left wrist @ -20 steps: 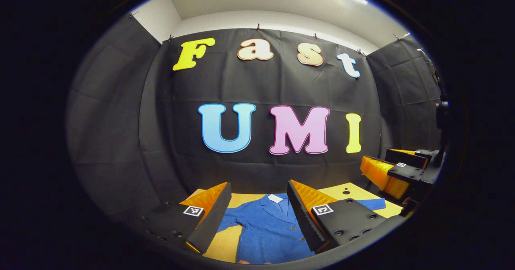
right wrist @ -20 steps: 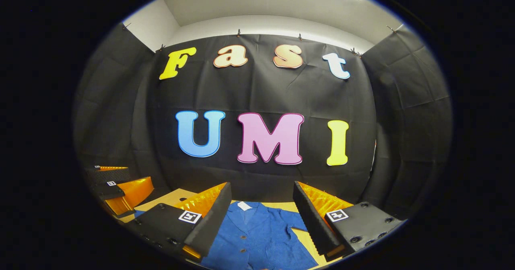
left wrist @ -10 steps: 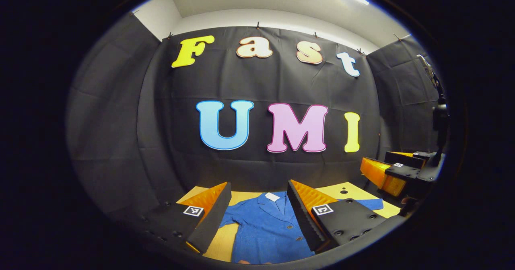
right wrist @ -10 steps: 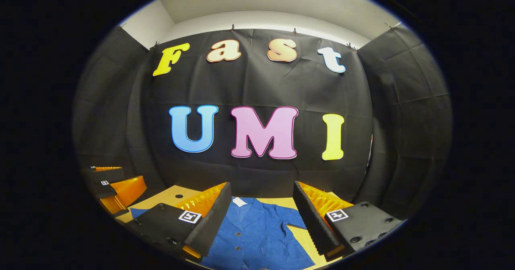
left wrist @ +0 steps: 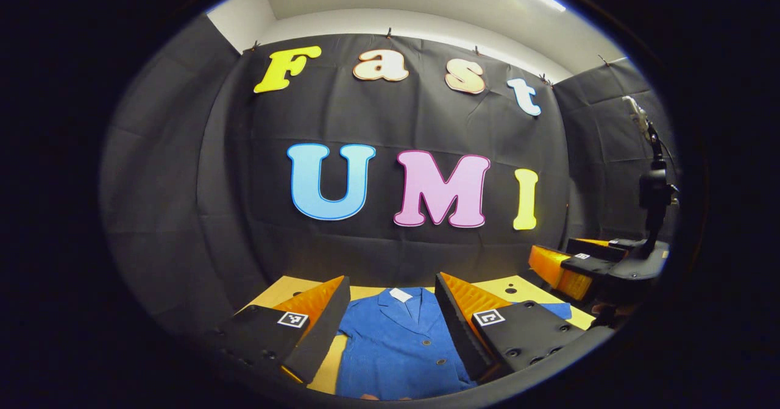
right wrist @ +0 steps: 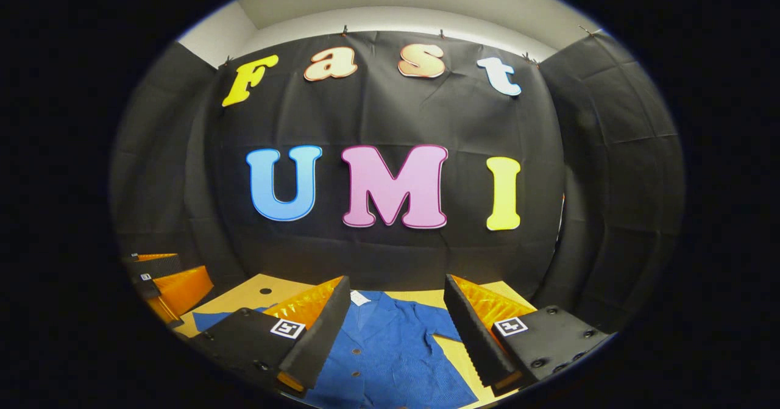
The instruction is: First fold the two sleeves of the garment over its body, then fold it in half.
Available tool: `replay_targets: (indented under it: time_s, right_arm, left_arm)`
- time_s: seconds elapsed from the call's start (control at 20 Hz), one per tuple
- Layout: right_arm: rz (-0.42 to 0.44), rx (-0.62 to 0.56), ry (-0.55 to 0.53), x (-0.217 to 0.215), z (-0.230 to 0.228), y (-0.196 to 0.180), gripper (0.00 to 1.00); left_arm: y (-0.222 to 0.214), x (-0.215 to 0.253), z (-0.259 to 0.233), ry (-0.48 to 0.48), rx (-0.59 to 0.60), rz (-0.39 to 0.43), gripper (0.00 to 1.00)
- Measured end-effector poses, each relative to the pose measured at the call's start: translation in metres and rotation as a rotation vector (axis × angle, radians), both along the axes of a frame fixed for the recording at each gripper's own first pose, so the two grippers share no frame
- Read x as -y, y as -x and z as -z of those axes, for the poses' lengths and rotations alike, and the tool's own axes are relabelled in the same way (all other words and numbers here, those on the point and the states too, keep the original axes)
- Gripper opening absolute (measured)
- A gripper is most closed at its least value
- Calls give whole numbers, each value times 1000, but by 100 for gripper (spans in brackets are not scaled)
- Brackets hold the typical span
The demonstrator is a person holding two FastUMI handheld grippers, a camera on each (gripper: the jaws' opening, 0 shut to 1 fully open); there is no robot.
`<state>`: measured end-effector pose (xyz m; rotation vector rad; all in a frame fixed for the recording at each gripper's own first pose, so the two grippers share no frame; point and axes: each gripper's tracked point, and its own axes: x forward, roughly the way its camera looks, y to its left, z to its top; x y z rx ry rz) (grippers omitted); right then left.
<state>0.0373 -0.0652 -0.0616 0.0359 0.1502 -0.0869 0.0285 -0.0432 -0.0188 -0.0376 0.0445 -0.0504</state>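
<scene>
Two claws, left claw (left wrist: pixel 390 317) & right claw (right wrist: pixel 396 320), both spread wide, gripping nothing, held above the blue button-up jacket (left wrist: pixel 399 348) lying flat, front up, on the bench (left wrist: pixel 536 290); sleeves still out, prob. lining up for sleeve grabs.

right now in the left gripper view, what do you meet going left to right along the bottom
Left gripper's own left finger → blue shirt lying on the table → its own right finger → the right gripper farther off at the right edge.
</scene>
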Motion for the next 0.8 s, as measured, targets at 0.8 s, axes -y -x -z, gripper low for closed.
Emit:
replay_targets:
  time_s: [0.8]
  right_arm:
    - [418,-549,-106,265,251,-59,98]
  left_arm:
    - [-61,57,36,-27,-124,-23,81]
